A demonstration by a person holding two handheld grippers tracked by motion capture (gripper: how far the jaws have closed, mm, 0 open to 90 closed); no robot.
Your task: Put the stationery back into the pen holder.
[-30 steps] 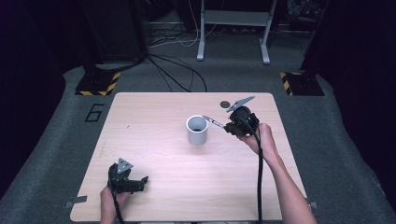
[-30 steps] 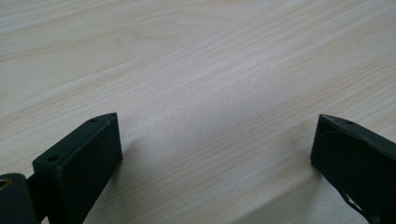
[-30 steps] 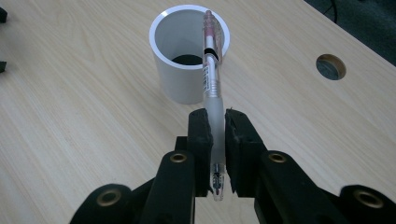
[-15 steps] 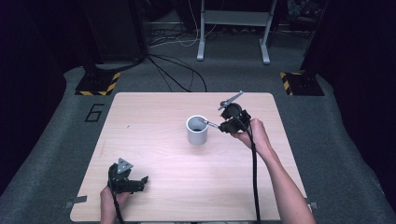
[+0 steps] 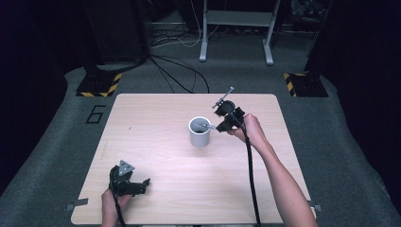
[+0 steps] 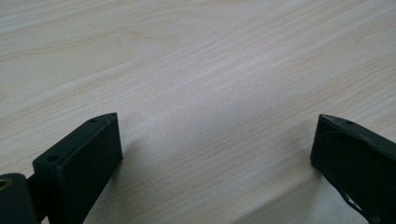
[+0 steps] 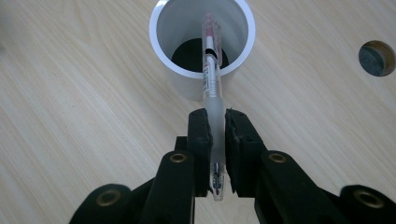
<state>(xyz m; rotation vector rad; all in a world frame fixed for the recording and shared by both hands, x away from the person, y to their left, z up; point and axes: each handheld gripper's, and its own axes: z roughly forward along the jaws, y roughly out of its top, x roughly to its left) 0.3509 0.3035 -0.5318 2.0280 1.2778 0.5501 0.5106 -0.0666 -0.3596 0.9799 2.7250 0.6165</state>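
A white cup [image 5: 199, 132] stands upright near the middle of the wooden table [image 5: 165, 156]. My right gripper [image 5: 218, 126] hovers just right of the cup, shut on a clear pen [image 7: 211, 70]. In the right gripper view the pen's far end reaches over the mouth of the white cup [image 7: 201, 42], whose bottom looks dark; my right gripper [image 7: 216, 126] clamps the pen's frosted grip. My left gripper [image 5: 142, 184] rests at the table's front left, held in a hand, jaws open. In the left gripper view my left gripper [image 6: 215, 140] has bare wood between its fingers [image 6: 86, 149].
A round dark hole [image 7: 376, 58] sits in the tabletop beyond the cup on the right of the right gripper view. Cables and a metal stand [image 5: 236, 28] lie on the floor behind the table. Yellow-black striped blocks [image 5: 99, 84] flank the far corners.
My right gripper has carried the pen leftward from the table's right side to the cup, and its tip now hangs over the rim. The left gripper has stayed put.
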